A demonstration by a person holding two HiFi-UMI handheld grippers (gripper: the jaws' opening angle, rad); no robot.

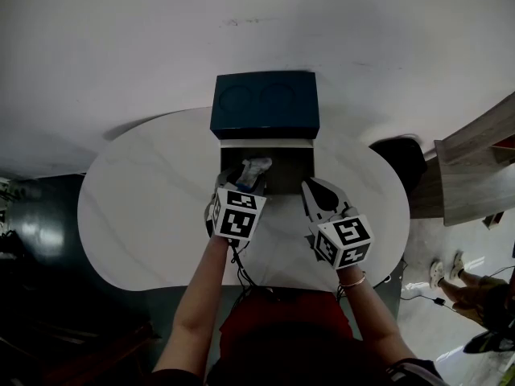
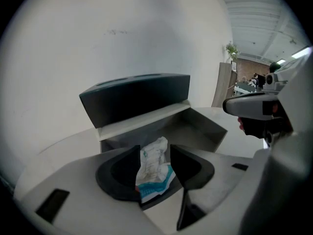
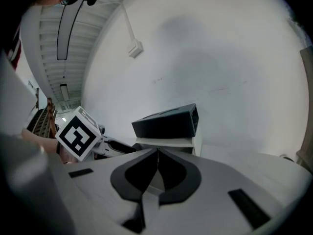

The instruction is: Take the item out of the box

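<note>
The box (image 1: pixel 299 173) stands open on the white table (image 1: pixel 153 207), its dark blue lid (image 1: pixel 265 103) raised at the back. A crumpled white and teal packet (image 1: pixel 254 167) is at the box's front left edge. In the left gripper view the packet (image 2: pixel 154 168) stands upright between the jaws of my left gripper (image 2: pixel 154 148). It touches the left pad, and a thin gap shows at the right pad. My right gripper (image 1: pixel 312 188) hovers at the box's front right corner, its jaws shut with nothing between them (image 3: pixel 157 153).
The round-ended table drops to a dark floor (image 1: pixel 40 240) at the left. Wooden furniture (image 1: pixel 475 159) and a person's feet (image 1: pixel 449 275) are at the right. A pale wall (image 3: pixel 210 62) rises behind the box (image 3: pixel 168 124).
</note>
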